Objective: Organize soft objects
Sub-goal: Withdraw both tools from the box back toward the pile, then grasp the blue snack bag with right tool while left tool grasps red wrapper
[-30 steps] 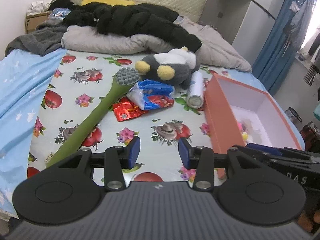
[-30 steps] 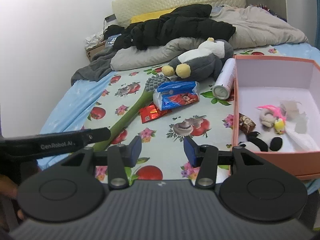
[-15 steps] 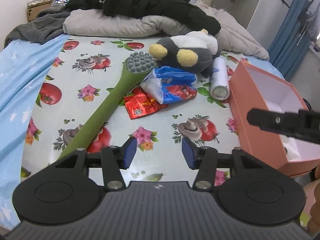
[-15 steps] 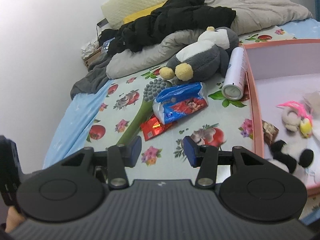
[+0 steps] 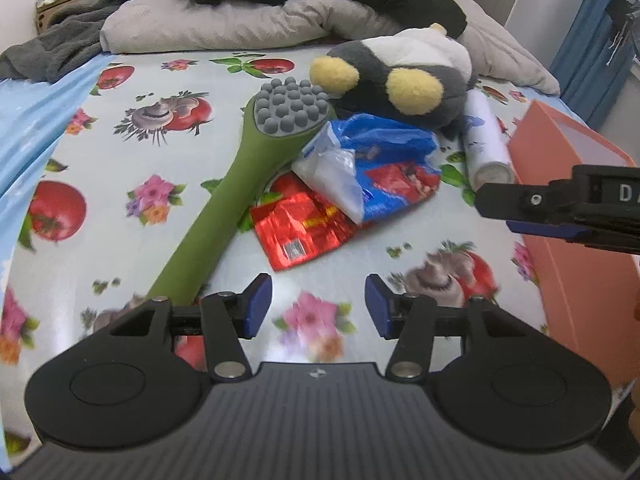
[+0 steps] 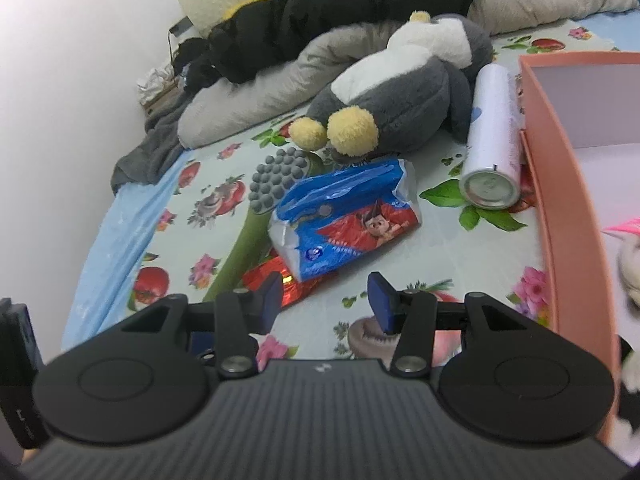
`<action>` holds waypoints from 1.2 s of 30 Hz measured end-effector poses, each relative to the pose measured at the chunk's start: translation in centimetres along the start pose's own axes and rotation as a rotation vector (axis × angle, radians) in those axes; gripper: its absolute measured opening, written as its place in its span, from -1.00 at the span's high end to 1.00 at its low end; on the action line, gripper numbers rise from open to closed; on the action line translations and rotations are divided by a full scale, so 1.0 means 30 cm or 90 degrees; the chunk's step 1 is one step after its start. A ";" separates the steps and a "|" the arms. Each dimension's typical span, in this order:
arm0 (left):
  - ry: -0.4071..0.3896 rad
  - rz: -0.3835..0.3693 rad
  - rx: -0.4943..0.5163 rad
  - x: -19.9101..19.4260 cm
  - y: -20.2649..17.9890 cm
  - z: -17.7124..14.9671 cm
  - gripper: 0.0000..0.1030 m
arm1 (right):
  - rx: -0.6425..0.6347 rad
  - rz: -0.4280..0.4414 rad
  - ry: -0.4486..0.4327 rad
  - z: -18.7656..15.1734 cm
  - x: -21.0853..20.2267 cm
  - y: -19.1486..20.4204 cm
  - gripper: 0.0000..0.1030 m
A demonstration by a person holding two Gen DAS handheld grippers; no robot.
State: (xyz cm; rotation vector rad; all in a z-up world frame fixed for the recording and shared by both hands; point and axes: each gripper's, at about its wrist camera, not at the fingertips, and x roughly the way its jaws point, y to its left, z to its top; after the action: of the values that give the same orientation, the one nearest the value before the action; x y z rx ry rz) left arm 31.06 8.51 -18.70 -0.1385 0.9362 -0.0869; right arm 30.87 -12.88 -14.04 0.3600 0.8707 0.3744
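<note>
A grey-and-white plush penguin [image 5: 404, 68] [image 6: 404, 88] with yellow feet lies on the patterned sheet. In front of it sit a blue tissue pack [image 5: 372, 168] [image 6: 344, 216], a red foil wrapper [image 5: 304, 228] [image 6: 272, 276] and a green massage hammer [image 5: 240, 184] [image 6: 256, 216]. My left gripper [image 5: 318, 312] hovers just short of the wrapper, its jaws opening with nothing between them. My right gripper [image 6: 322, 302] is open and empty near the tissue pack. The right gripper's finger [image 5: 560, 208] juts in from the right of the left wrist view.
An orange box [image 5: 568, 184] [image 6: 560, 184] stands at the right, with small plush toys [image 6: 632, 264] inside. A white spray can [image 5: 486, 140] [image 6: 492, 148] lies beside it. Grey duvet [image 5: 224, 24], black jacket [image 6: 344, 12] and dark clothes are heaped at the head of the bed.
Both grippers have moved forward and down toward the pile of objects, which now looks larger. The left gripper's jaws have spread wider; the right gripper's gap is unchanged.
</note>
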 end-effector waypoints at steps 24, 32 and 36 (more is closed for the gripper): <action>-0.001 0.051 0.341 0.281 -0.098 0.084 -0.57 | 0.216 0.017 0.062 0.036 0.338 -0.141 -0.18; -0.024 0.013 0.415 0.315 -0.121 0.109 -0.57 | 0.243 0.018 0.062 0.045 0.343 -0.167 0.08; -0.026 -0.012 0.407 0.332 -0.108 0.129 -0.57 | 0.274 0.021 0.057 0.044 0.343 -0.185 0.09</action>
State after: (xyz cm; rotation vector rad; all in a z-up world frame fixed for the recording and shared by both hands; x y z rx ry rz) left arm 40.02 4.27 -23.84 0.4418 0.8268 -0.3930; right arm 38.90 -13.24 -22.64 0.7599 1.0332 0.2322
